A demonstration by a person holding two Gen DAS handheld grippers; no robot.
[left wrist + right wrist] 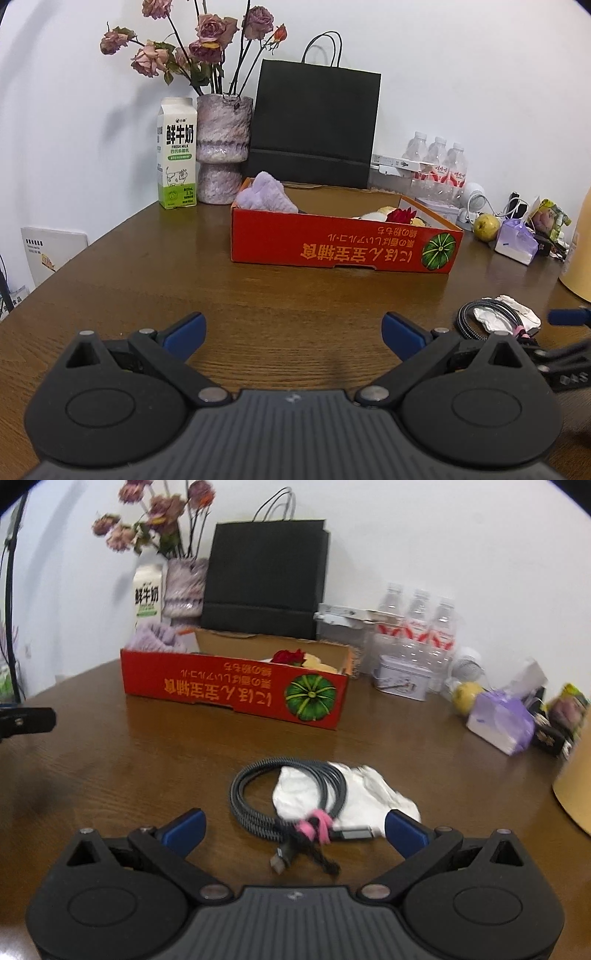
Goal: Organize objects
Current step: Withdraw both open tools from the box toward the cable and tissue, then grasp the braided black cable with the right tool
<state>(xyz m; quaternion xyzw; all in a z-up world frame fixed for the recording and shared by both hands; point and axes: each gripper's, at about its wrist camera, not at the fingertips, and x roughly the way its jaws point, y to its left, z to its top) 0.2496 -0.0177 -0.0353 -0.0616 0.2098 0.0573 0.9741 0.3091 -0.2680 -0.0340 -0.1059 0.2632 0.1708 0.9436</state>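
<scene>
- I am holding my left tool [293, 334] above the bare wooden bench [258, 295] with its blue-tipped fingers spread wide, gripping nothing.
- I am holding my right tool [293, 830] just as wide open and empty, its fingers flanking a coiled braided cable [284, 797] that is lying on the bench, bound with a pink tie and draped over a crumpled white wrapper [354, 794].
- A milk carton [176, 153] is standing at the back left, reading "FRESH MILK" under large Chinese characters, with a cow drawing and "3.3" on its green band.
- The red cardboard box [340, 240] is showing orange writing upside down beside a green pumpkin picture; I cannot read the characters.
- Inside the box a lilac fluffy cloth [264, 194] is sitting at the left end, and a red flower [400, 215] with pale yellowish items at the right.
- The left view is showing the cable only at its right edge, plus a white booklet [51, 251] off the bench's left side; the right view alone is showing a small printed tin [402, 677] beside the water bottles [417, 624].
- Behind the box, a black paper bag [314, 125] and a vase of dried roses [221, 147] are standing against the wall.
</scene>
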